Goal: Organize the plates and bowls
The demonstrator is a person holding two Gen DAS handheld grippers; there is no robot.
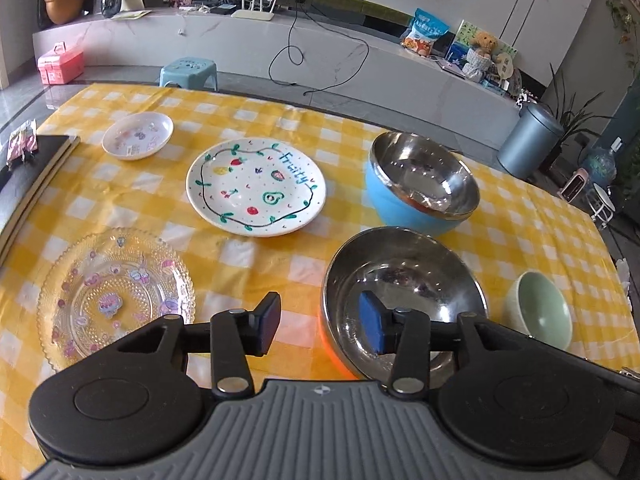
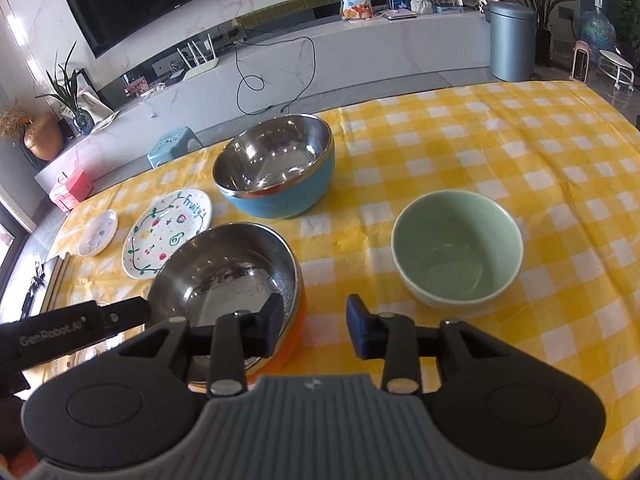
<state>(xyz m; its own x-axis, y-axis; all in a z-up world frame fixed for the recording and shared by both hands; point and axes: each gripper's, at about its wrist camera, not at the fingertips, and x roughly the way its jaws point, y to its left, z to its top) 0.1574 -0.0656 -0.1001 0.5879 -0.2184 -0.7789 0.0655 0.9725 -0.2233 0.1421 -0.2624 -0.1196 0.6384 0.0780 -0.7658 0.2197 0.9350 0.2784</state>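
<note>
An orange bowl with a steel inside (image 1: 404, 280) (image 2: 228, 272) stands on the table near me. My left gripper (image 1: 320, 328) is open astride its left rim, one pad inside and one outside, neither pressing. My right gripper (image 2: 316, 326) is open astride its right rim in the same way. Behind it stands a blue steel-lined bowl (image 1: 424, 184) (image 2: 276, 168). A pale green bowl (image 1: 540, 312) (image 2: 456, 248) sits to the right. To the left lie a painted "Fruity" plate (image 1: 256, 188) (image 2: 166, 234), a clear glass plate (image 1: 116, 296) and a small white dish (image 1: 138, 136) (image 2: 98, 232).
A yellow checked cloth (image 2: 520, 152) covers the table, bare on its right half. A black notebook (image 1: 36, 172) lies at the left edge. Beyond the far edge are a blue stool (image 1: 188, 72), a grey bin (image 2: 512, 40) and a low white cabinet (image 1: 240, 44).
</note>
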